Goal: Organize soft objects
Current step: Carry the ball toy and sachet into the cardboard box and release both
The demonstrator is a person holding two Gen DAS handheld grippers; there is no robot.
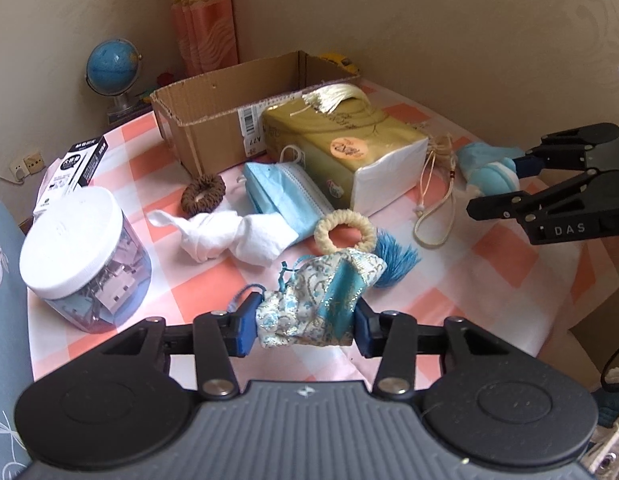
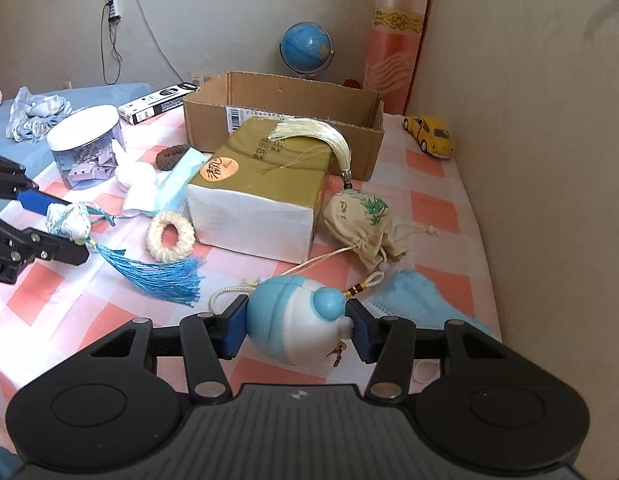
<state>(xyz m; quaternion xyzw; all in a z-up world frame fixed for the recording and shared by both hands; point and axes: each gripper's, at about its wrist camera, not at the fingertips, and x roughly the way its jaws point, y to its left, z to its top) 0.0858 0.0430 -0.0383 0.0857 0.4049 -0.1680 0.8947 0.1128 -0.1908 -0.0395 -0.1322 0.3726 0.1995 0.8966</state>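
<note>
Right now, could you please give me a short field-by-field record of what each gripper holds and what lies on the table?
left gripper: shut on the brocade sachet, its blue tassel trailing
right gripper: shut on the blue-and-white toy
box: open, at the back of the table
tissue pack: in front of the box, cream tassel lying over it
loose soft items: cream scrunchie, brown scrunchie, face mask, white cloth, beige pouch
other: jar, globe, yellow car

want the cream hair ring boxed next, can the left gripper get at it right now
Probably not yet: the left gripper is shut on the brocade sachet. The cream hair ring lies uncovered just beyond it.
</note>
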